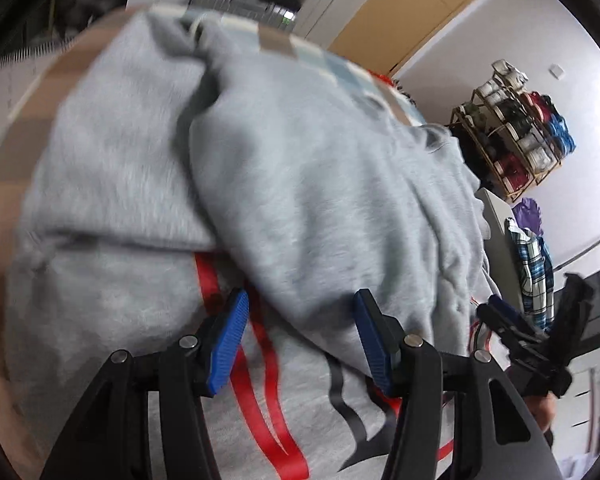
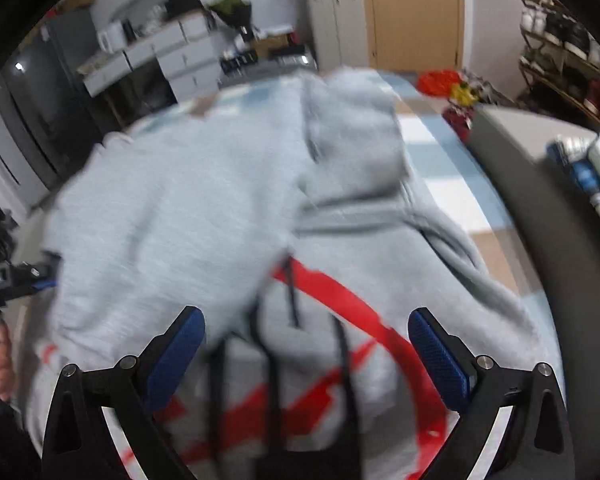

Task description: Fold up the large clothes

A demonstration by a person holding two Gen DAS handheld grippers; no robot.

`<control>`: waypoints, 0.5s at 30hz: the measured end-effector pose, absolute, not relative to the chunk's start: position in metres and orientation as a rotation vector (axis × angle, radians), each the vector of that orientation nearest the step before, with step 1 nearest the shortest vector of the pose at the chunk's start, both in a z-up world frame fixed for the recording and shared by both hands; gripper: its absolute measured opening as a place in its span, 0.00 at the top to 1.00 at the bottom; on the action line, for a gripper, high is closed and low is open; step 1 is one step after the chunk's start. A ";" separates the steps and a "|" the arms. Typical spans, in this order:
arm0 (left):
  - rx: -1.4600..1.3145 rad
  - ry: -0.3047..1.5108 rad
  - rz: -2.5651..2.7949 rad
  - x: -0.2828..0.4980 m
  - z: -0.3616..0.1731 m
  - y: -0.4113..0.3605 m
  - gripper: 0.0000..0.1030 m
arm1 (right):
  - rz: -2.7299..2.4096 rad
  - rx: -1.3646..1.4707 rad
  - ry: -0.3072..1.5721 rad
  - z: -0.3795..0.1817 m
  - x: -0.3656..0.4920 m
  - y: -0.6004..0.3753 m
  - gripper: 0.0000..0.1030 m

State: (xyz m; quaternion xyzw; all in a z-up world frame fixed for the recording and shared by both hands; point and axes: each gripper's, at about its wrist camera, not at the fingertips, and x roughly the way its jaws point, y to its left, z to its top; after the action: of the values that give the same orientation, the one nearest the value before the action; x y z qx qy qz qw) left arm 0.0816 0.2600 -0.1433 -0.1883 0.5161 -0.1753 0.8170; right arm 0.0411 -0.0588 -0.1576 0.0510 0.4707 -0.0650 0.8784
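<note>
Between the blue pads of the left gripper [image 1: 300, 344] lies grey fabric: the jaws stand partly spread, and a folded flap of the grey hoodie [image 1: 260, 184] runs down into the gap. Whether the pads actually press on the cloth cannot be told from the left wrist view, since the flap's edge passes just beside the right-hand pad [image 1: 374, 344] and the picture is blurred. Under that flap the hoodie's front shows a red and black print [image 1: 268, 380].

At the right edge of the same view the right gripper [image 1: 540, 328] appears, black with blue pads, with part of a hand [image 1: 544, 408] below it. In its own view the right gripper [image 2: 306, 354] is spread wide, its pads well apart and empty, hovering over the hoodie [image 2: 180, 220] with nothing between them but the printed chest and dark drawcords [image 2: 292, 296] below.

The hoodie covers most of a checked cloth [image 2: 444, 184] of pale blue, white and tan squares, which shows past the garment toward the far right edge; the hood [image 2: 352, 132] is bunched toward the far edge. A sleeve is folded across the body on the left side. Beyond stand a wooden door [image 2: 412, 12], grey drawers [image 2: 172, 52] and a shelf rack [image 1: 512, 128] against the wall.
</note>
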 end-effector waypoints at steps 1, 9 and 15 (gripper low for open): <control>-0.399 1.091 -0.382 0.083 -0.146 0.260 0.52 | -0.141 0.092 1.005 -0.164 0.045 -0.056 0.00; -0.313 1.092 -0.342 0.074 -0.135 0.247 0.53 | -0.112 0.037 1.002 -0.169 0.048 -0.045 0.01; -0.347 1.019 -0.398 0.015 -0.102 0.248 0.53 | -0.052 0.125 0.789 -0.122 0.008 -0.055 0.00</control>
State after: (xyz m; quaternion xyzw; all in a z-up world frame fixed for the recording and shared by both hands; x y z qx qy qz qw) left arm 0.0147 0.2483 -0.1019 -0.1640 0.4821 -0.1882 0.8398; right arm 0.0084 -0.0554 -0.1221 0.0606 0.3841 -0.0253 0.9210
